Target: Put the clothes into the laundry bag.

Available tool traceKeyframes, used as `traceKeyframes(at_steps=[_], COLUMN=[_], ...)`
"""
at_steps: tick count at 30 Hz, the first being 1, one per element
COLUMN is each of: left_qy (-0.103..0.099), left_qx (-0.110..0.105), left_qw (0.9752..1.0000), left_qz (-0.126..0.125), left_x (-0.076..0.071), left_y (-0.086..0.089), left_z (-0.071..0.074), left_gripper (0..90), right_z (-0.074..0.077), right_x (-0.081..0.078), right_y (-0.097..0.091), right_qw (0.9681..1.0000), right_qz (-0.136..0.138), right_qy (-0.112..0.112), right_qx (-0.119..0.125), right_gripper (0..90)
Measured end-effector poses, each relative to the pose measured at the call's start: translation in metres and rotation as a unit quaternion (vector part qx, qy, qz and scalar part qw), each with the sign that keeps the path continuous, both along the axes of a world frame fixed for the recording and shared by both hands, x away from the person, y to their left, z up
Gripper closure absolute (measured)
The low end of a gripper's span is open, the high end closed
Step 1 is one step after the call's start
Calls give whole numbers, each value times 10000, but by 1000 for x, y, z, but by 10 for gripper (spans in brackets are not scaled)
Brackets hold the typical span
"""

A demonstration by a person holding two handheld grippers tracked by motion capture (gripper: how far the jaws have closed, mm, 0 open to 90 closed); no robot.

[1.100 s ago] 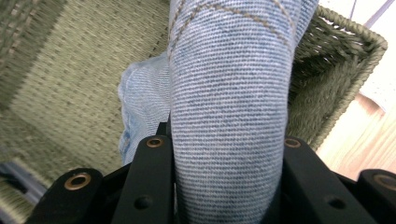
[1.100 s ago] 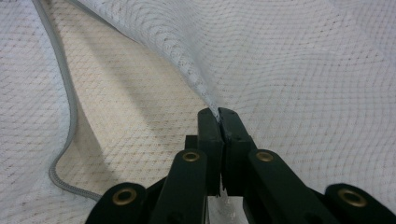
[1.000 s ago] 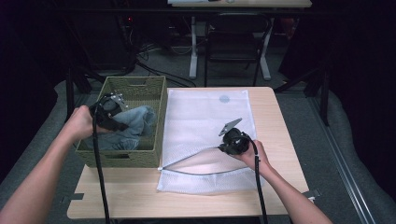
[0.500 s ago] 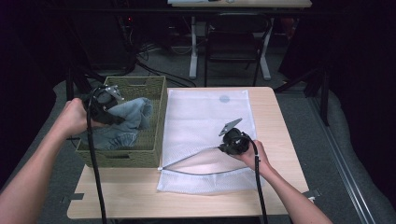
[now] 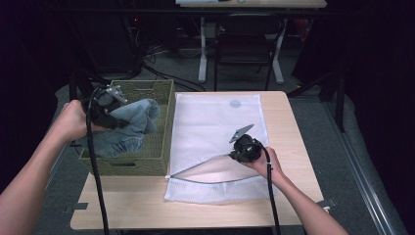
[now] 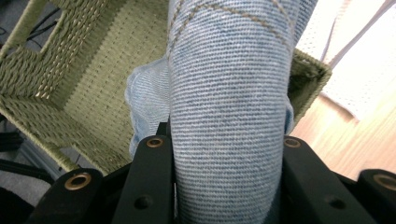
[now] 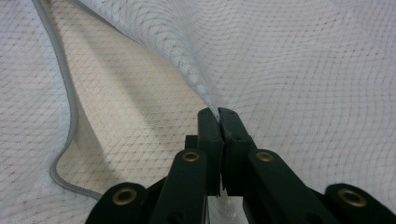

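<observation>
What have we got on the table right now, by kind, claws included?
Denim garment: 1, clamped in the left claw
Woven green basket: 1
White mesh laundry bag: 1, its upper layer pinched by the right claw
Claws: 2
Total: 5

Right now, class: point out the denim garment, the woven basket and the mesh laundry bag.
denim garment (image 6: pixel 229 107), left gripper view, on the taut fold between the jaws.
woven basket (image 5: pixel 164 122), high view, on its right wall.
mesh laundry bag (image 5: pixel 215 122), high view, on its flat upper panel.
</observation>
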State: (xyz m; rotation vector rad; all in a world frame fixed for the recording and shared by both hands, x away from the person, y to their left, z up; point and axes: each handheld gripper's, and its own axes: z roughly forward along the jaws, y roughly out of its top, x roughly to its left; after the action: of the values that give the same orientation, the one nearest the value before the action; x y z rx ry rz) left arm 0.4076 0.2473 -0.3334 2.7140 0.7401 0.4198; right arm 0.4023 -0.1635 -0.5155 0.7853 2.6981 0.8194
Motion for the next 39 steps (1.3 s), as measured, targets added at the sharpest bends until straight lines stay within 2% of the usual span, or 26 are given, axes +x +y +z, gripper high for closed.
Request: traceKeyframes(at_steps=[16, 19, 28, 34, 39], left_qy=[-62, -74, -13, -10, 28], left_qx=[-44, -121, -192, -248, -331], left_qw=[10000, 9999, 9998, 9997, 9993], left_qz=[-39, -33, -25, -43, -166], left_x=[-11, -15, -21, -30, -39], left_y=[-15, -18, -25, -33, -43], left_z=[16, 20, 25, 30, 34], left_gripper=[708, 708, 708, 708, 707], right_z=[-1, 0, 0, 0, 0], right_x=[0, 1, 1, 0, 0], right_y=[0, 0, 0, 0, 0], right_qw=[10000, 10000, 10000, 10000, 10000], right_qz=[3, 34, 33, 7, 4], right_qy=[9, -20, -30, -26, -28], right_qx=[-15, -11, -14, -13, -6], right_gripper=[889, 888, 889, 889, 889])
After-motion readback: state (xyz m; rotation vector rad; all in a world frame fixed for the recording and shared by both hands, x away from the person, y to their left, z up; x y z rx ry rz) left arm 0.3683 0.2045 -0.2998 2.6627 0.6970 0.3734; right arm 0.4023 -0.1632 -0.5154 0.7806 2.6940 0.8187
